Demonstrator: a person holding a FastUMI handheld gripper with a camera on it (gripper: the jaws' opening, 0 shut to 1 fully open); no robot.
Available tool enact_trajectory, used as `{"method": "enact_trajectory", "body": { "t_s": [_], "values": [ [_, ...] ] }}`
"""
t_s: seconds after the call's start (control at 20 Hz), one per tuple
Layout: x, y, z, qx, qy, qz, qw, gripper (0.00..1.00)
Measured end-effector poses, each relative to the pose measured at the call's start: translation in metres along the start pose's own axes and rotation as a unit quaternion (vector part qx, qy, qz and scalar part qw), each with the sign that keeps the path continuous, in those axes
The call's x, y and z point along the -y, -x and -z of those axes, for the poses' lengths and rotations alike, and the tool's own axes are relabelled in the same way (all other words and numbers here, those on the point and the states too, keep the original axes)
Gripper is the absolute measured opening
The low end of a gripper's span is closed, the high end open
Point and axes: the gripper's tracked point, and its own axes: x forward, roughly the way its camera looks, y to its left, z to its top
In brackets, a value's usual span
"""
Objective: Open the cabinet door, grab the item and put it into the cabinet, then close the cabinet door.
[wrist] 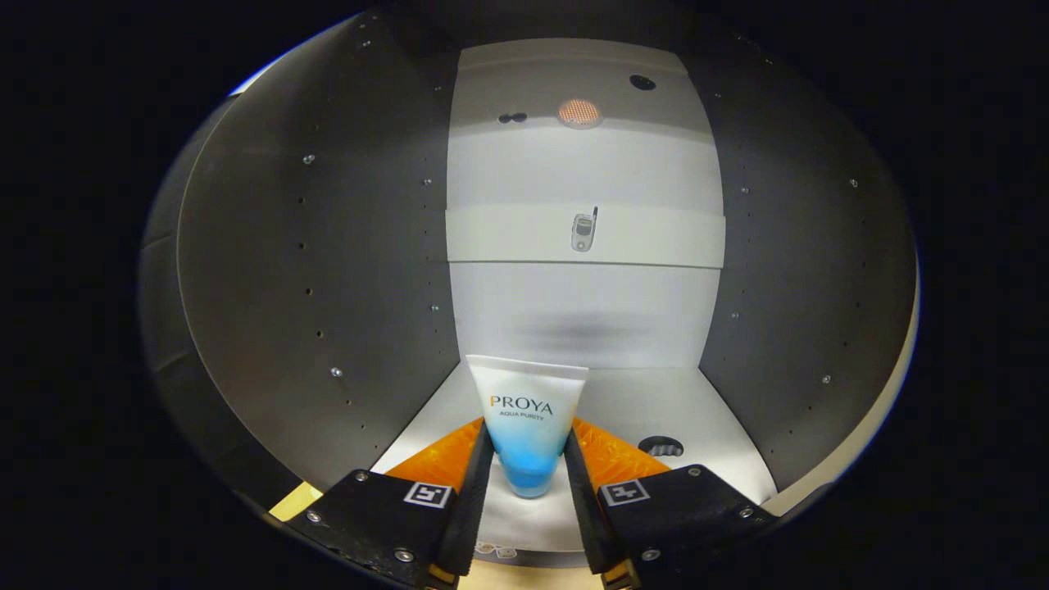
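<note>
A white tube with a blue cap end (528, 418) stands upright between my fingers, cap down, held just above the cabinet floor (639, 401). My gripper (529, 455) is shut on the tube, one finger pressing each side near the blue lower part. The gripper and tube are inside the open cabinet, whose dark side walls (328, 270) rise left and right. A white back wall (583, 311) stands beyond the tube.
A shelf (585, 236) crosses the back wall higher up, with a small phone-shaped thing (583, 231) on it. A round light (579, 112) glows near the cabinet top. A dark round hole (660, 447) sits in the floor right of the fingers.
</note>
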Motion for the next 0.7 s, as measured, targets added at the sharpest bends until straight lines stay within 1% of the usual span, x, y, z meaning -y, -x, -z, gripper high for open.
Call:
{"method": "enact_trajectory", "body": {
  "t_s": [0.25,0.65,0.7],
  "values": [
    [0.003,-0.003,0.006,-0.005,0.005,0.007,1.000,0.52],
    [0.006,0.004,0.010,0.000,0.008,0.017,1.000,0.58],
    [0.007,0.007,0.009,0.003,0.008,0.020,1.000,0.66]
  ]
}}
